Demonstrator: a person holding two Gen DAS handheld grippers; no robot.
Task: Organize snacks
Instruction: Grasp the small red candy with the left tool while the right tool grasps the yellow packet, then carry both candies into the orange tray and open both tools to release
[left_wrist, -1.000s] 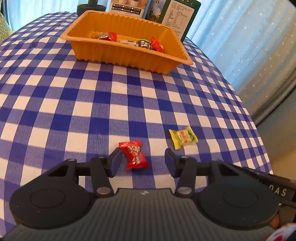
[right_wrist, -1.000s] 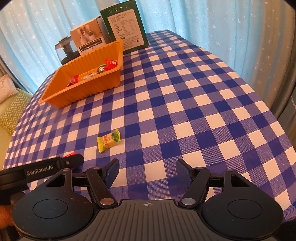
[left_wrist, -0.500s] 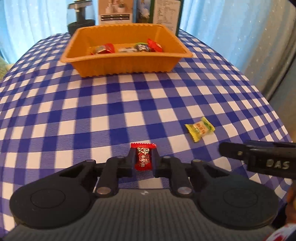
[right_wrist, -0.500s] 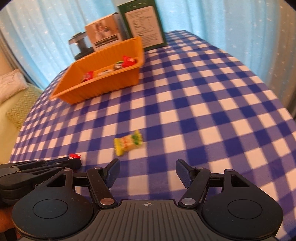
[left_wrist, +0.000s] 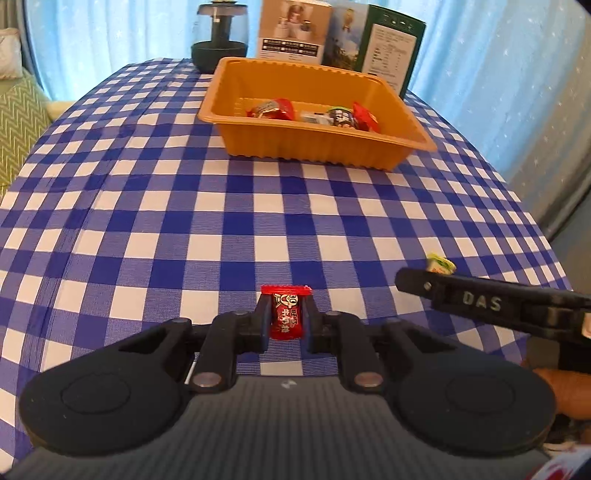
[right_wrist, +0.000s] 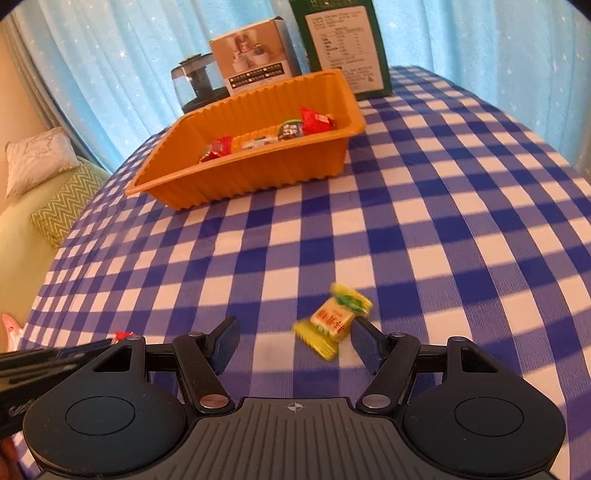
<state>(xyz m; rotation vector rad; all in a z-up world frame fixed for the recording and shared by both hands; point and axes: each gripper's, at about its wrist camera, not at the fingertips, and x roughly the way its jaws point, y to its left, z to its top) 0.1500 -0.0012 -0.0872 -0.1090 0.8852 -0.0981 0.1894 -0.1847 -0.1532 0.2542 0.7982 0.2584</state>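
My left gripper (left_wrist: 286, 317) is shut on a red candy (left_wrist: 285, 314), held slightly above the checked tablecloth. Ahead stands the orange tray (left_wrist: 314, 147) with several wrapped snacks inside. A yellow-green candy (right_wrist: 332, 319) lies on the cloth between the fingers of my right gripper (right_wrist: 293, 332), close to the right finger; the jaws stand open and do not press it. In the left wrist view that candy (left_wrist: 439, 264) peeks out behind the right gripper's finger (left_wrist: 461, 297). The tray (right_wrist: 258, 173) shows far left in the right wrist view.
Behind the tray stand a white box (left_wrist: 291, 29), a green box (left_wrist: 384, 48) and a dark glass-domed device (left_wrist: 218, 40). Blue curtains hang around the table. A green sofa with a cushion (right_wrist: 37, 158) lies beyond the left table edge.
The left jaws closed on the red candy and lifted it off the cloth toward the tray. My right gripper slid forward until the yellow-green candy came between its open fingers.
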